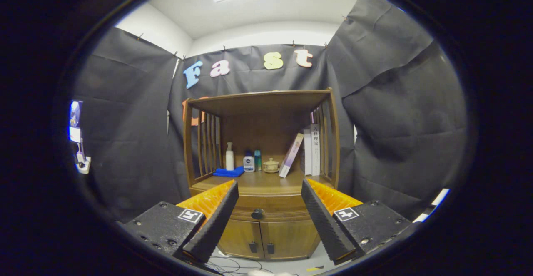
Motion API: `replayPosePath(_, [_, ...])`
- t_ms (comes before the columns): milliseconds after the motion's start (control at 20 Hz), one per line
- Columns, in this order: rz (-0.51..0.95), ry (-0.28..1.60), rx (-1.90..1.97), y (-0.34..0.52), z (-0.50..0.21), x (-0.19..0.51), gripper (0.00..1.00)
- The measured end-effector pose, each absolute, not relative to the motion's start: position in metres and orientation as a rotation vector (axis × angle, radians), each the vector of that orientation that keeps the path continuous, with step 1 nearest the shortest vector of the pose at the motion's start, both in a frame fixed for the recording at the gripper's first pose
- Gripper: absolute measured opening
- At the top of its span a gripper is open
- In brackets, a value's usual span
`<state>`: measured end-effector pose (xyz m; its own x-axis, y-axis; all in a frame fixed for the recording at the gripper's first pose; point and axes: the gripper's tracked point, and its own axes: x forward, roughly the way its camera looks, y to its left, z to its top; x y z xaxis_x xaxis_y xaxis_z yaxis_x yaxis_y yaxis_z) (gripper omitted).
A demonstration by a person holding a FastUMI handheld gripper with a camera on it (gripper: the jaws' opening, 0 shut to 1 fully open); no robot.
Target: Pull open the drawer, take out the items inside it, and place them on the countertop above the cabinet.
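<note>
Sitting closed in the wooden cabinet (266, 226), the drawer (266, 213) shows its dark round knob (257, 214) between and beyond the two fingers of the hand-held gripper (270, 192), which stand wide apart and hold nothing. Below the drawer are two small doors with dark handles. Above it the tabletop (266, 182) carries a blue cloth (228, 171) with a white pump bottle (229, 156) on it, a small white bottle (249, 162), a teal container (257, 160), a little lidded pot (271, 165), a leaning book (291, 155) and upright books (312, 149). Cables lie on the floor before the cabinet.
</note>
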<state>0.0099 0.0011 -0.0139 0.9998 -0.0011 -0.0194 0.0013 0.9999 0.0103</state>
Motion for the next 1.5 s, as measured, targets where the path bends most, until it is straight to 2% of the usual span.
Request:
replayPosePath(400, [0.010,0.017,-0.012,0.007,-0.059,0.050,0.99])
replayPosePath(1200, [-0.013,0.222,-0.026,0.017,-0.240,0.205,0.99])
replayPosePath(1500, [-0.026,0.252,-0.033,0.023,-0.261,0.252,0.87])
